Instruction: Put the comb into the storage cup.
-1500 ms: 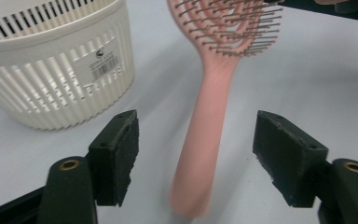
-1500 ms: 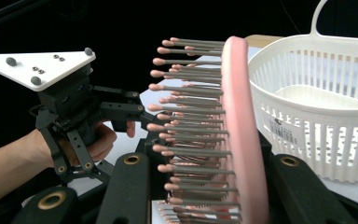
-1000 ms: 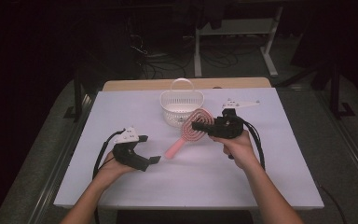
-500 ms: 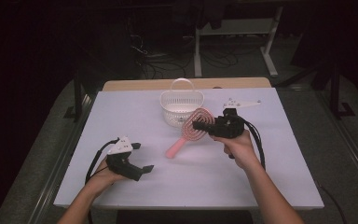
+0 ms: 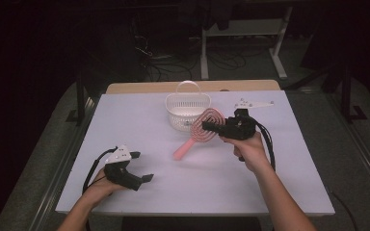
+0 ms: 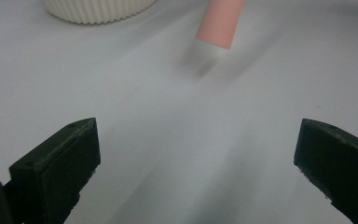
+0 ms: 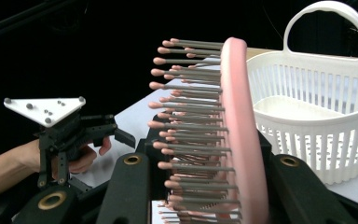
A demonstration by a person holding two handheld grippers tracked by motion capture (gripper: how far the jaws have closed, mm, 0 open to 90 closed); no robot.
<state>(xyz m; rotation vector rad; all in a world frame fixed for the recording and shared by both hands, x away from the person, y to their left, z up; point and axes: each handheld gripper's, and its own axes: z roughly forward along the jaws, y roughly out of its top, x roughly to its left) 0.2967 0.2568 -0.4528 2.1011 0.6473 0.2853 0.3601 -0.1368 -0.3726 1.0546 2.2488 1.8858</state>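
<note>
A white bench (image 5: 279, 183) carries a white slatted plastic basket (image 5: 187, 110) with a hoop handle. The left hand-held gripper (image 5: 136, 173), jaws wide and empty, has drawn back toward the near edge, leaving the work to the right hand-held gripper (image 5: 211, 126). That one clamps the oval head of a pink, pin-bristled hairbrush (image 5: 195, 137) just beside the basket, handle slanting down.
</note>
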